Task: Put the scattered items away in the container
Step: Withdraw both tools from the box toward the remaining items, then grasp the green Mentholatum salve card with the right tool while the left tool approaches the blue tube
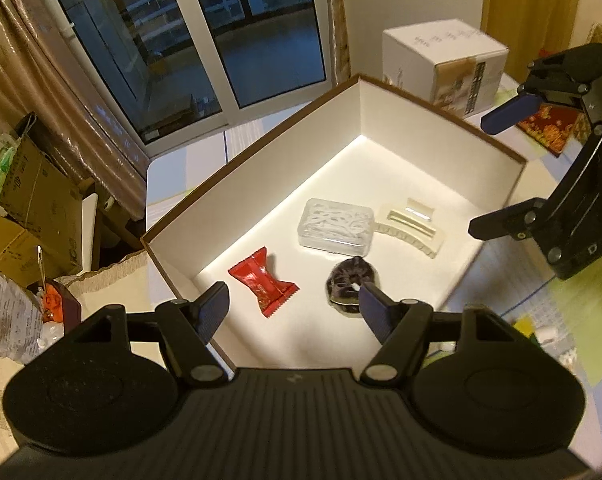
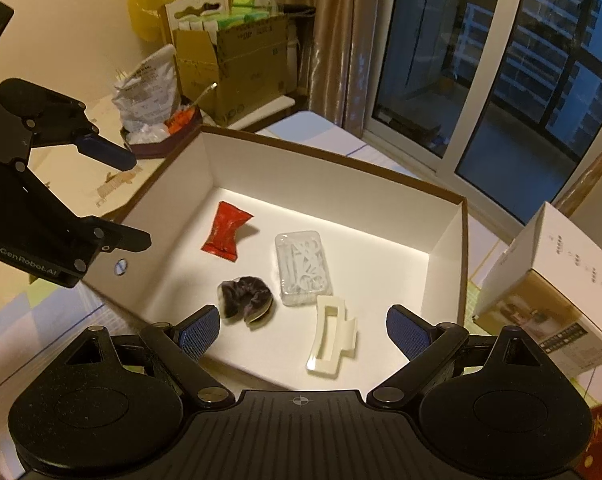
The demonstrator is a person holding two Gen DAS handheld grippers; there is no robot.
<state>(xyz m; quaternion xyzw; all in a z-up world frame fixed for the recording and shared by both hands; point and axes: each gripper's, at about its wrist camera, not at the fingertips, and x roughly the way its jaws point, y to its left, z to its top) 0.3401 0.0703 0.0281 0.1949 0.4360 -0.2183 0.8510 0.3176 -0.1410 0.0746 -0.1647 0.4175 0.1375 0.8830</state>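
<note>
A white open box with a brown rim (image 1: pixel 261 152) (image 2: pixel 333 160) sits on the table. Inside lie a red snack packet (image 1: pixel 263 280) (image 2: pixel 225 232), a clear plastic case of white picks (image 1: pixel 336 222) (image 2: pixel 303 268), a cream hair claw (image 1: pixel 413 224) (image 2: pixel 333 338) and a dark scrunchie (image 1: pixel 351 284) (image 2: pixel 247 298). My left gripper (image 1: pixel 295 306) hovers open above the box's near edge, nothing between its fingers. Over the opposite side my right gripper (image 2: pixel 303 332) is open and empty too. Each gripper shows in the other's view, the right one (image 1: pixel 497 168) and the left one (image 2: pixel 129 196).
A white carton (image 1: pixel 449 64) (image 2: pixel 557 288) stands beside the box, with a red patterned item (image 1: pixel 549 128) near it. Cardboard boxes (image 2: pixel 237 64) (image 1: pixel 33 200), a crinkled bag (image 2: pixel 149 92) and a dark tray of clutter (image 2: pixel 161 136) crowd the other side. Window and curtains lie behind.
</note>
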